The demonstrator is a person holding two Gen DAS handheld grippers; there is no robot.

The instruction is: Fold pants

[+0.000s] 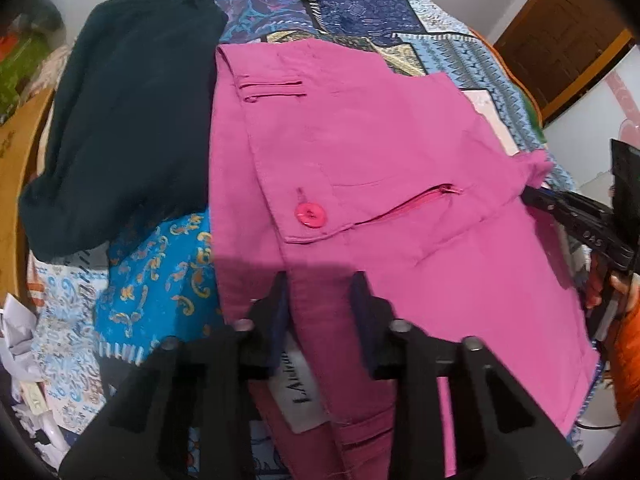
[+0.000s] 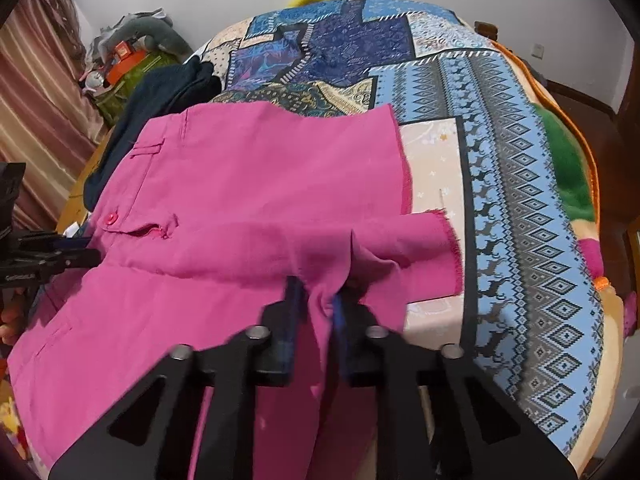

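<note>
Nearest, the left tongs [image 1: 320, 292] pinch the waistband of the bright pink cotton pants [image 1: 380, 152], and the right tongs [image 2: 316, 300] pinch a bunched hem. The pants lie on the bed's blue patchwork quilt [image 2: 520, 168], beside a dark folded garment [image 1: 128, 120].

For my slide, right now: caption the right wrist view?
Right gripper pinching pink pants on a patchwork bedspread.

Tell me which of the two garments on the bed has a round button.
The pink pants have it: a round pink button sits near the zipper. The dark garment lying beside them on the patterned bedspread is plain, with no button visible.
</note>
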